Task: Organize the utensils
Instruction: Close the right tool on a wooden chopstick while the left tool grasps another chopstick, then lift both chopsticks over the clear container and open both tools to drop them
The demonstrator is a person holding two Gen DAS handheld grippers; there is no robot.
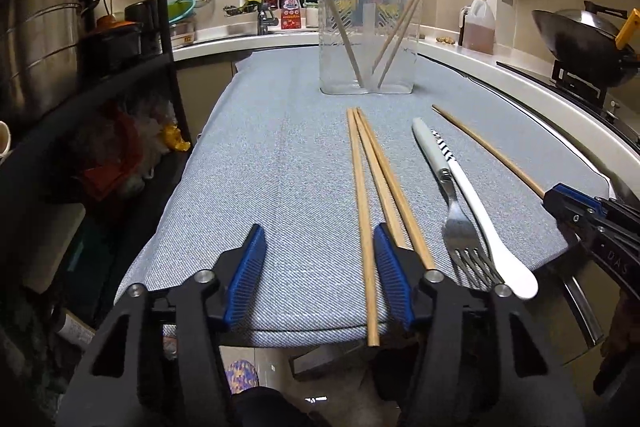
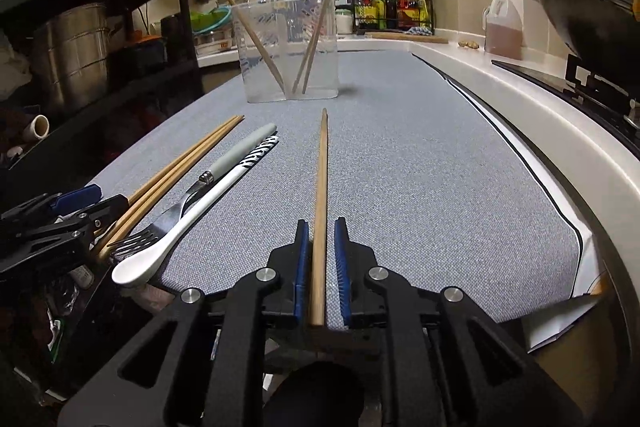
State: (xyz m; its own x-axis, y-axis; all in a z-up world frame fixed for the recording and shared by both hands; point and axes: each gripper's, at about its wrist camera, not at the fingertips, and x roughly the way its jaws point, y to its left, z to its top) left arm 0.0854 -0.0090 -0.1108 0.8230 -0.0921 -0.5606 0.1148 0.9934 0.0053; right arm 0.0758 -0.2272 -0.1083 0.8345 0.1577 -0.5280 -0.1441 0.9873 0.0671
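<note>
With the right claw [image 2: 322, 259] narrowly straddling a lone chopstick [image 2: 321, 195] and the left claw [image 1: 320, 267] half-open around another chopstick [image 1: 362, 211], each must pinch, then carry to the clear container [image 2: 286, 47] ahead.

The right gripper [image 2: 322, 259] straddles 1 single chopstick [image 2: 321, 195] lying on the grey mat [image 2: 420, 167], its blue pads [image 2: 341, 259] standing slightly off the wood on both sides. The chopstick points toward the clear container [image 2: 286, 47], which holds 3 chopsticks [image 2: 316, 27]. Left of the single chopstick lie a white spoon [image 2: 192, 215], a fork [image 2: 176, 211], 3 more chopsticks [image 2: 180, 163] and the left gripper [image 2: 60, 215].
</note>
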